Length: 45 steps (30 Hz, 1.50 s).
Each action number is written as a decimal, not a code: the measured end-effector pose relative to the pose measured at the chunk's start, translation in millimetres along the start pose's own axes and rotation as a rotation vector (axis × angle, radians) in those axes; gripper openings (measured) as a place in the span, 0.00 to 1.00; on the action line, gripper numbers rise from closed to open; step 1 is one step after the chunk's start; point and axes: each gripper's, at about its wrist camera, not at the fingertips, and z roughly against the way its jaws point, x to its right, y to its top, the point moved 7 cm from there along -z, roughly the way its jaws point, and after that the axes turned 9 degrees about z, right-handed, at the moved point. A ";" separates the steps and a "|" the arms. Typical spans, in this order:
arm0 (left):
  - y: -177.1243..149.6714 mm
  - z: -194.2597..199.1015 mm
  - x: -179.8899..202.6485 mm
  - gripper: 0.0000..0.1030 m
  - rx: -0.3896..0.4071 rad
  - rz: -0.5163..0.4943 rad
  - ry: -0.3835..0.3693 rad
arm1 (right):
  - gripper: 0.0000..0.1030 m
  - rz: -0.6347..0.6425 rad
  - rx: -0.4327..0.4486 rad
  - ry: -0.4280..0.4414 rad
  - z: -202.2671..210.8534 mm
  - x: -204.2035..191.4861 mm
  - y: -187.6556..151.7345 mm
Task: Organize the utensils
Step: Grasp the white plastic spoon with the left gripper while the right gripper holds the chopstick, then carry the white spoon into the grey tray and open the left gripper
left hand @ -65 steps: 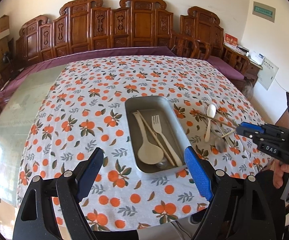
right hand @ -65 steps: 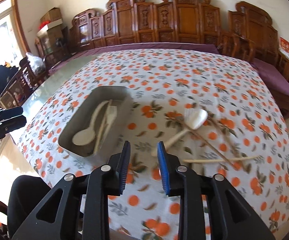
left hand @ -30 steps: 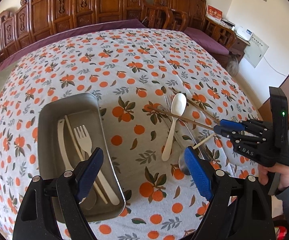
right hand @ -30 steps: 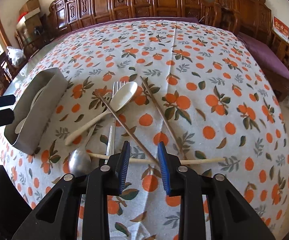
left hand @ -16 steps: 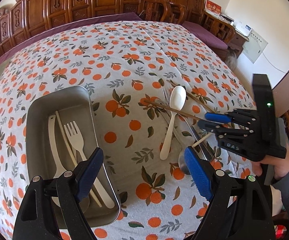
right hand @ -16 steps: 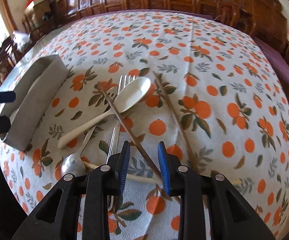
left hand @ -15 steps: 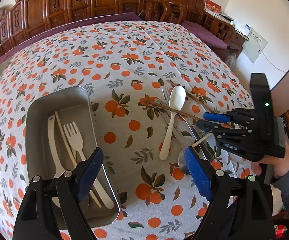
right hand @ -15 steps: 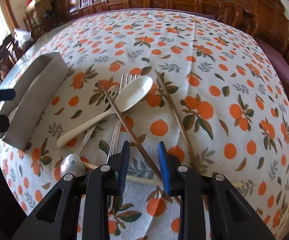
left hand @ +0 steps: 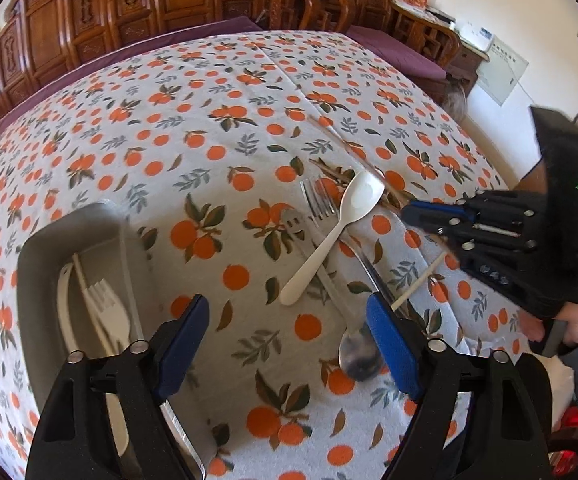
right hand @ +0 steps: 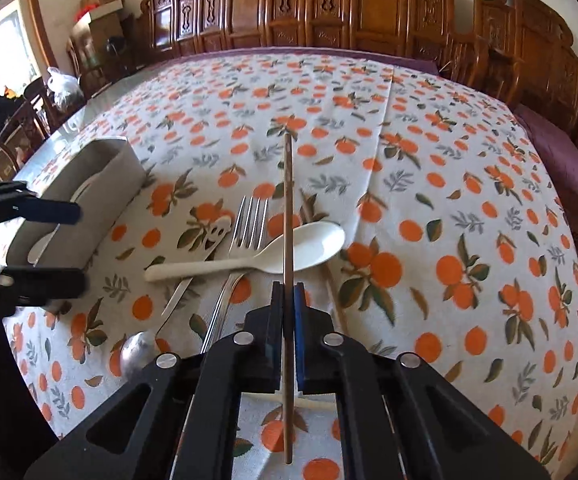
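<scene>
Right gripper (right hand: 287, 312): fingers now clenching on a thin brown wooden chopstick (right hand: 287, 216), where half a second ago they were standing apart over it. The stick is running straight out between the pads, its far end raised above the white plastic spoon (right hand: 273, 258) and the steel fork (right hand: 245, 236) lying on the orange-print tablecloth (right hand: 449, 200) of the table.

Left gripper (left hand: 289, 340): fingers released, narrowing slightly, grasping nothing, hanging over cloth between the grey metal tray (left hand: 49, 240) and the steel spoon (left hand: 355, 354).

Judgement: pick secured; transfer of the chopstick to the tray, which is already holding pale utensils, looks next.
</scene>
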 end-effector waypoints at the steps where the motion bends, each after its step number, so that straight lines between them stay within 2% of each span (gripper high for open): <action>1: 2.1 -3.0 2.1 0.69 -0.004 -0.008 0.001 | 0.06 -0.004 0.007 -0.006 2.4 2.5 0.8; 5: 15.0 -21.7 11.4 0.59 -0.033 -0.044 -0.002 | 0.06 -0.036 0.044 -0.031 16.2 19.2 5.2; 13: 27.6 -51.7 32.4 0.30 -0.079 -0.127 0.001 | 0.06 -0.107 0.080 -0.049 32.2 45.4 -0.2; 16: 30.5 -59.6 41.8 0.23 -0.086 -0.159 -0.006 | 0.06 -0.122 0.087 -0.051 34.6 50.5 -5.2; 20: 31.1 -70.8 47.9 0.23 -0.106 -0.196 -0.001 | 0.06 -0.124 0.089 -0.052 36.2 50.0 -9.6; 24: 31.3 -77.6 45.5 0.23 -0.115 -0.193 0.000 | 0.06 -0.135 0.089 -0.048 37.4 49.4 -13.8; 29: 30.1 -78.1 48.2 0.19 -0.125 -0.198 -0.014 | 0.06 -0.150 0.089 -0.050 40.4 49.8 -16.7; 36: 25.6 -75.0 47.4 0.18 -0.163 -0.206 -0.025 | 0.06 -0.158 0.093 -0.043 46.0 47.0 -16.8; 40: 18.0 -77.1 47.0 0.10 -0.209 -0.239 -0.018 | 0.06 -0.159 0.090 -0.039 45.8 43.8 -18.8; 45: 21.1 -78.3 46.6 0.11 -0.202 -0.229 -0.009 | 0.06 -0.173 0.089 -0.030 44.2 41.3 -22.8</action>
